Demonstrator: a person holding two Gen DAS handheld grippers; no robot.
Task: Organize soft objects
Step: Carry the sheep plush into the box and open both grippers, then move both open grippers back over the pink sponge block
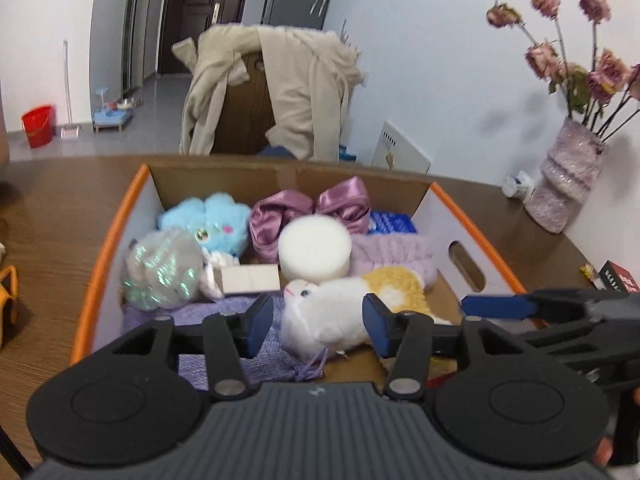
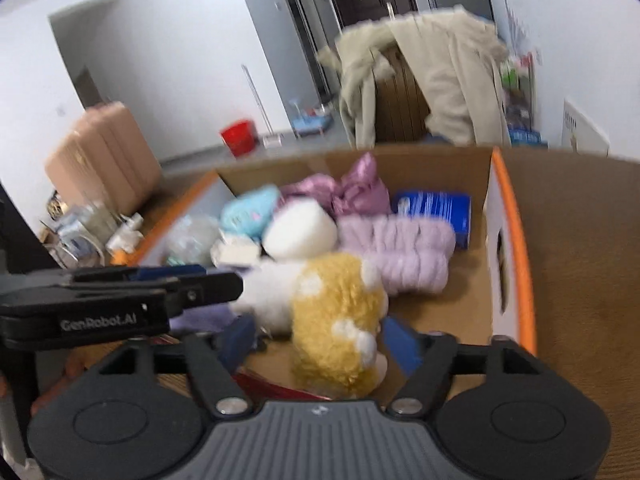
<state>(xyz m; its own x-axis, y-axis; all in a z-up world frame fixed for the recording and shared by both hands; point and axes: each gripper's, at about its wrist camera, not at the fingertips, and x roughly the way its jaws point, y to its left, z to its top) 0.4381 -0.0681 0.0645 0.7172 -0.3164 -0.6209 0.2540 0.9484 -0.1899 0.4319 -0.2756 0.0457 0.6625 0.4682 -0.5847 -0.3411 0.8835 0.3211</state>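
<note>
A fluffy white-and-yellow plush toy [image 1: 344,312] is lying in the cardboard box [image 1: 460,216], both the left gripper [image 1: 318,322] and right gripper [image 2: 320,340] hovering spread around it.

box [image 1: 472,216] packed with soft toys, bare floor [image 2: 460,312] right

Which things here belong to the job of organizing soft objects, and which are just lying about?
Job: cardboard box; white and yellow plush toy; blue plush; satin bow; white sponge; lilac fuzzy headband.

Lying about: vase of dried roses; beige coat; red bucket.
</note>
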